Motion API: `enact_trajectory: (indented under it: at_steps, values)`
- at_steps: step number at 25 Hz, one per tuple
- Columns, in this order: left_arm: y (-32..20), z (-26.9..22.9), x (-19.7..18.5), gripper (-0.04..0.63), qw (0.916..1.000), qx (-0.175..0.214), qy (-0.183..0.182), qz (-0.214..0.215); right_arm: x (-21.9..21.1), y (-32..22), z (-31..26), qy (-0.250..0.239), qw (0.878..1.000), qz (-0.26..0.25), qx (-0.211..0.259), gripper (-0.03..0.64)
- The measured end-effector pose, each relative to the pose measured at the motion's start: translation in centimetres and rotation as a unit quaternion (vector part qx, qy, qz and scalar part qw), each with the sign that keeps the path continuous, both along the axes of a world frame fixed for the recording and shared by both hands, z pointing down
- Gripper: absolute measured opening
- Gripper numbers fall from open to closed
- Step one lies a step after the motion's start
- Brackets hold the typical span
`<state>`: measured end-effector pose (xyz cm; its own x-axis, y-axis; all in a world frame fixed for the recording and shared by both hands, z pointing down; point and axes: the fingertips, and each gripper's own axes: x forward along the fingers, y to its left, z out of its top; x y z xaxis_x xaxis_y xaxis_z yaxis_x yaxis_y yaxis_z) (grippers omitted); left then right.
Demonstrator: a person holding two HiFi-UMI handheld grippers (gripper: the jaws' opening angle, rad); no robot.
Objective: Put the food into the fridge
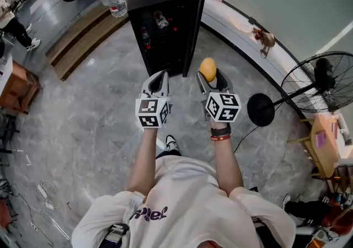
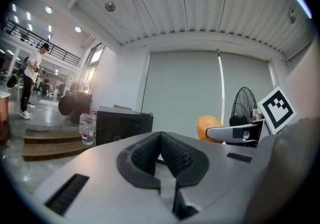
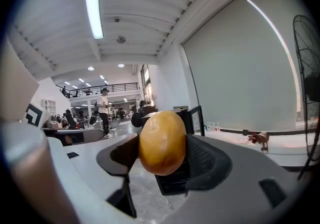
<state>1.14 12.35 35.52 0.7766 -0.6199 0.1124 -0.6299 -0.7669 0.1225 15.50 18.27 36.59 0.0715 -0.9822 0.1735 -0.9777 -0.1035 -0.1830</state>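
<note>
In the head view, the left gripper [image 1: 159,77] and the right gripper [image 1: 212,79] are held out over the grey floor [image 1: 99,125], in front of a small black fridge [image 1: 157,31] whose door [image 1: 196,17] stands open. A yellow-orange fruit [image 1: 208,69] is seen at the tips of the right jaws, not yet near the fridge.

In the left gripper view, the jaws are closed together and nothing is held between them.

In the right gripper view, the jaws stand wide apart and are pressed on both sides of the fruit [image 3: 162,142]. It is held only near the tips, so it could be dropped by a small slip. It could also be knocked against the door edge if the approach is made too far right.
</note>
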Motion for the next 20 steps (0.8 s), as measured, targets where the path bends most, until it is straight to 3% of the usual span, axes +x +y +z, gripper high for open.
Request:
enact_trajectory:
  at_steps: [10, 20]
  values:
    - [-7.1, -0.7, -3.5, 0.017, 0.9987, 0.002, 0.018, -0.049, -3.7, -9.2, 0.2, -0.002, 0.998, -0.062, 0.001, 0.308]
    - [-12.9, 0.6, -5.8, 0.017, 0.9976, -0.005, 0.009, -0.069, -7.1, -16.5, 1.2, -0.007, 0.995, -0.101, -0.002, 0.308]
